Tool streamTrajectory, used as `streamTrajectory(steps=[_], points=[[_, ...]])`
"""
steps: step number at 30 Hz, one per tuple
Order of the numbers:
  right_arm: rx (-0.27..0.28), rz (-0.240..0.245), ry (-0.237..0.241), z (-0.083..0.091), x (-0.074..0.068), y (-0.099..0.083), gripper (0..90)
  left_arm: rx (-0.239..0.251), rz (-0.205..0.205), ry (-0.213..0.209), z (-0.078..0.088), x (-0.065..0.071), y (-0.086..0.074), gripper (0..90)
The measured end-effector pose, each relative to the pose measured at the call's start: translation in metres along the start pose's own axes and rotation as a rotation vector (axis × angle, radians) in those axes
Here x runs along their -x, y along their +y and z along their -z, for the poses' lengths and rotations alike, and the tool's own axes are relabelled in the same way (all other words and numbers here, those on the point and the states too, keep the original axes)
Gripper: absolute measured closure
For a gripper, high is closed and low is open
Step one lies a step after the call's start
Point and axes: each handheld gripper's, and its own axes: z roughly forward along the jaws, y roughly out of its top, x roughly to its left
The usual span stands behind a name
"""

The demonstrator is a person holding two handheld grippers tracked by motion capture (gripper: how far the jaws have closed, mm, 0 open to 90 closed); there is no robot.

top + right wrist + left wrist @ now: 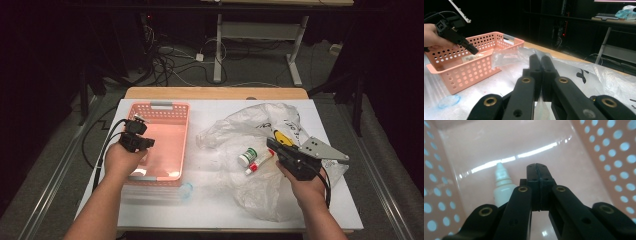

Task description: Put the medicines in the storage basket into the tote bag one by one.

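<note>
Here, largest first:
Basket: you are working inside stiff holed walls; room is lying upward.
Bag: soft, slippery film is crowding your right gripper, jaws together, empty.
Bottle: light, hard, smooth; lying in the basket beside your left gripper, jaws together, empty; take its body.

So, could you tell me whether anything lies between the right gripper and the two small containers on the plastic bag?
Nothing visible does. The right gripper sits shut just right of the white bottle and the red-capped tube, which lie exposed on top of the plastic bag.
</note>
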Motion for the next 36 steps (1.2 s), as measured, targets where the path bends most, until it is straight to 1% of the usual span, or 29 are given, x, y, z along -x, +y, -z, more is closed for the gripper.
streamTrajectory(steps=[1, 2, 3, 4, 5, 6, 7, 8, 9, 11, 12, 14, 18, 20, 21, 22, 23, 24, 27, 29, 33, 36], points=[[0.001, 0.001, 0.000, 0.000, 0.000, 0.000, 90.0, 0.004, 0.002, -0.005, 0.000, -0.001, 0.000, 76.7], [0.001, -0.003, 0.000, 0.000, 0.000, 0.000, 90.0, 0.009, 0.005, -0.007, 0.000, -0.001, 0.000, 68.4], [0.001, -0.004, 0.000, 0.000, 0.000, 0.000, 90.0, -0.005, 0.009, -0.011, 0.000, -0.002, 0.000, 62.8], [0.001, -0.003, 0.000, 0.000, 0.000, 0.000, 90.0, -0.027, 0.017, -0.010, -0.001, -0.003, 0.000, 62.1], [0.001, -0.003, 0.000, 0.000, 0.000, 0.000, 90.0, -0.055, 0.028, -0.005, -0.003, -0.004, 0.000, 55.0], [0.000, -0.001, 0.000, 0.000, 0.000, 0.000, 90.0, -0.086, 0.038, -0.012, -0.005, -0.005, 0.001, 49.5], [0.000, -0.002, 0.000, 0.000, 0.000, 0.000, 90.0, -0.122, 0.043, -0.021, -0.008, -0.006, 0.001, 47.3], [0.000, 0.000, 0.000, -0.001, 0.000, 0.000, 90.0, -0.151, 0.047, -0.009, -0.010, -0.007, 0.001, 43.2], [-0.001, 0.002, 0.000, -0.001, -0.001, 0.000, 90.0, -0.170, 0.044, 0.003, -0.012, -0.008, 0.001, 42.8], [-0.002, 0.002, 0.001, -0.001, -0.001, 0.000, 90.0, -0.178, 0.058, -0.006, -0.014, -0.009, 0.002, 43.1], [-0.002, 0.002, 0.001, -0.001, -0.001, 0.000, 90.0, -0.184, 0.057, 0.004, -0.016, -0.008, 0.002, 42.6], [-0.004, -0.001, 0.000, -0.001, -0.001, 0.000, 90.0, -0.205, 0.057, 0.010, -0.020, -0.007, 0.003, 41.1], [-0.001, -0.003, -0.001, -0.001, -0.001, 0.000, 90.0, -0.247, 0.075, -0.019, -0.029, -0.008, 0.004, 41.5], [-0.001, -0.004, 0.000, -0.001, 0.000, 0.000, 90.0, -0.263, 0.085, -0.033, -0.033, -0.008, 0.004, 45.3], [-0.001, -0.004, -0.001, -0.001, 0.000, -0.001, 90.0, -0.267, 0.089, -0.030, -0.035, -0.007, 0.004, 45.8], [-0.001, -0.004, -0.002, -0.001, 0.000, -0.001, 90.0, -0.261, 0.087, -0.018, -0.035, -0.006, 0.004, 46.3], [-0.001, -0.005, -0.001, -0.001, 0.000, -0.001, 90.0, -0.260, 0.080, -0.008, -0.035, -0.006, 0.004, 48.6], [-0.001, -0.005, -0.001, -0.001, 0.000, -0.001, 90.0, -0.260, 0.072, -0.003, -0.036, -0.005, 0.004, 49.4], [-0.001, -0.005, 0.000, -0.001, 0.000, -0.001, 90.0, -0.264, 0.049, 0.016, -0.037, -0.001, 0.004, 49.8], [-0.001, -0.003, 0.002, -0.001, 0.000, 0.000, 90.0, -0.259, 0.039, 0.013, -0.037, -0.001, 0.004, 55.0], [-0.002, -0.002, 0.001, -0.001, -0.001, 0.000, 90.0, -0.257, 0.016, 0.019, -0.037, 0.002, 0.005, 57.0], [-0.002, -0.003, 0.002, 0.000, 0.000, 0.000, 90.0, -0.253, 0.012, 0.005, -0.037, 0.004, 0.005, 57.7]])
